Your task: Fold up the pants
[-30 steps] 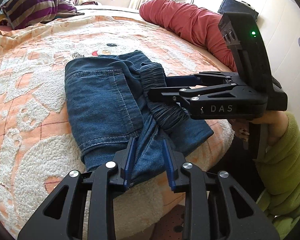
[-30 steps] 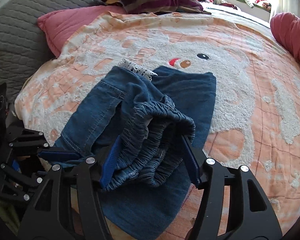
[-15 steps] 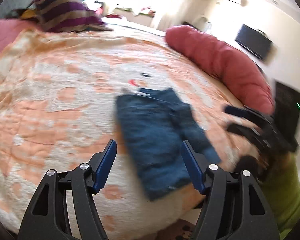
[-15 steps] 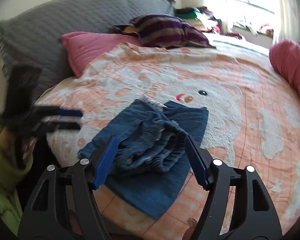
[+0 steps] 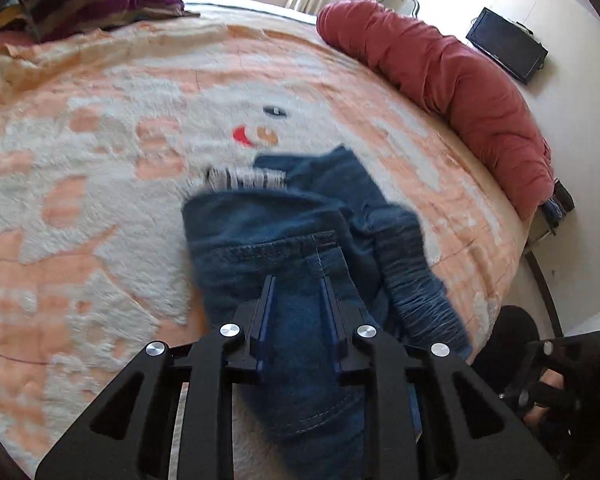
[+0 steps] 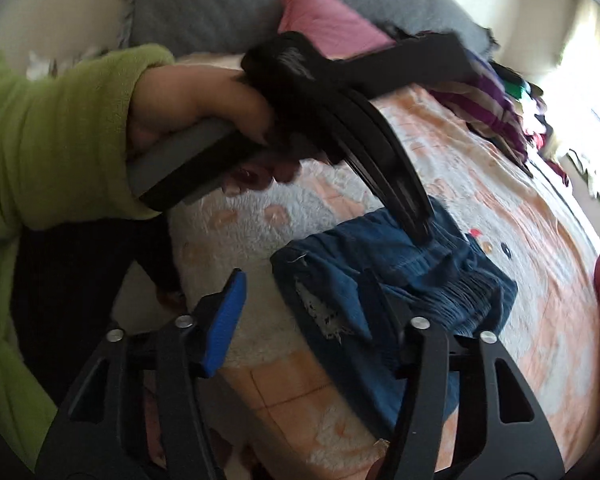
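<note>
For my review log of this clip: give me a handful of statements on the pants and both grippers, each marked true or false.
1. The pants are blue denim, lying bunched on the peach-and-white blanket. True.
2. The right gripper is clamped shut on the waistband. False: its fingers are spread wide with nothing gripped between them.
3. The left gripper is down on the denim, fingers narrowly apart. True.
4. The person's sleeve is red. False: it is green.
5. A red bolster lies along the bed's far edge. True.
</note>
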`<control>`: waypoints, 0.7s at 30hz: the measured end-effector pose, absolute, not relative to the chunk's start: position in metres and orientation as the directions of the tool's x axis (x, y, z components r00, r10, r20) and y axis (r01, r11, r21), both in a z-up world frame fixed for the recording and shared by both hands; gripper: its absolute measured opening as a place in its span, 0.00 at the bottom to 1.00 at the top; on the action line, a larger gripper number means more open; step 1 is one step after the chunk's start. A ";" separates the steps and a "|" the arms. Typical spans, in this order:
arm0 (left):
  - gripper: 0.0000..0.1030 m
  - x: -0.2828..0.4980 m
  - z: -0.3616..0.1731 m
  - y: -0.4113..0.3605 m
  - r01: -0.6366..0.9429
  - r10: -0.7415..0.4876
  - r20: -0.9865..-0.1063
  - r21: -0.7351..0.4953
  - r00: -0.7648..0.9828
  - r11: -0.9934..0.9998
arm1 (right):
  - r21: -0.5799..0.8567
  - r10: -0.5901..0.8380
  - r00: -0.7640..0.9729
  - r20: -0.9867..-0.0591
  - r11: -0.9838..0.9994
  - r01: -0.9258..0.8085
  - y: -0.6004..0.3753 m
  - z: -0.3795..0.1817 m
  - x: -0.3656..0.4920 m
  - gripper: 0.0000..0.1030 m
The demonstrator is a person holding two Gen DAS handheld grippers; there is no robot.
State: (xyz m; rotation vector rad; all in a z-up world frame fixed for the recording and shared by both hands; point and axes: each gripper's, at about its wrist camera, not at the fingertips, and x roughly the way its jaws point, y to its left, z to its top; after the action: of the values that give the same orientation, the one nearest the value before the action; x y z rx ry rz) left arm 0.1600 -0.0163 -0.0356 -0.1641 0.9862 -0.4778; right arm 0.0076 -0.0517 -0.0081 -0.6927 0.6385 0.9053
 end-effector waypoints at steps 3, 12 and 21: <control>0.20 0.162 -0.043 -0.012 0.309 -0.474 -0.754 -0.365 0.455 0.878 | -0.312 0.432 0.477 -0.765 0.399 -0.862 -0.035 -0.016 0.013 0.35; 0.20 0.164 -0.048 -0.009 0.321 -0.499 -0.739 -0.387 0.453 0.865 | -0.251 0.467 0.403 -0.787 0.354 -0.901 -0.027 -0.025 0.019 0.04; 0.20 0.162 -0.047 -0.011 0.323 -0.490 -0.734 -0.374 0.469 0.869 | -0.153 0.496 0.363 -0.789 0.414 -0.897 -0.053 -0.039 0.026 0.03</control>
State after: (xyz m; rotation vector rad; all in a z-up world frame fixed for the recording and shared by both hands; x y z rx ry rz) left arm 0.1624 -0.0107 -0.0471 -0.1929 0.9609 -0.5021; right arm 0.0264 -0.0534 -0.0385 -0.6451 0.7319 0.9806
